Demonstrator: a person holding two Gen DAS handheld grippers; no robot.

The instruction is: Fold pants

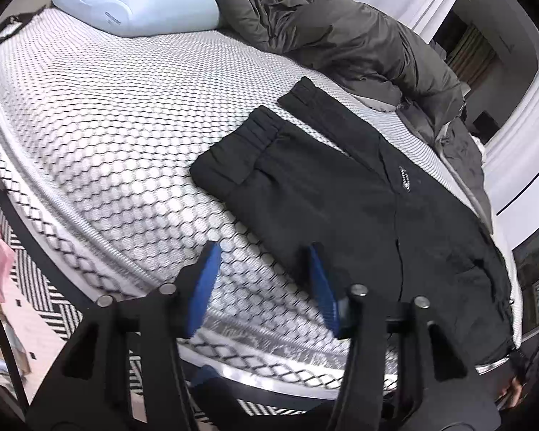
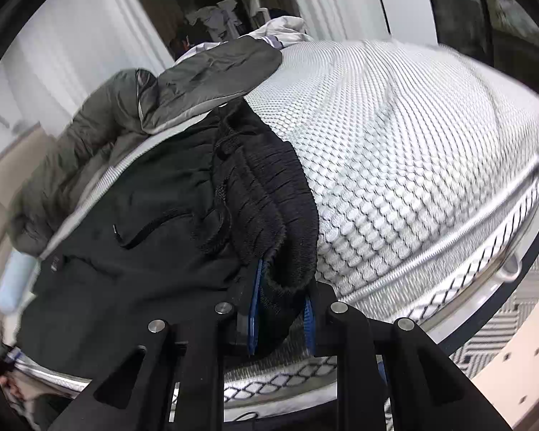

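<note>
grey jacket (image 1: 341, 32) beside pants (image 1: 341, 186)

Bedroom: mattress (image 1: 107, 136), pillow (image 1: 133, 0), duvet (image 1: 341, 39)

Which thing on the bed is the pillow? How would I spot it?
Look at the big bed with the white honeycomb cover. At its far end, beside the heap of grey quilt, lies the pillow. It is the only pale blue thing there, smooth and puffy, while the quilt and the pants are dark.
</note>
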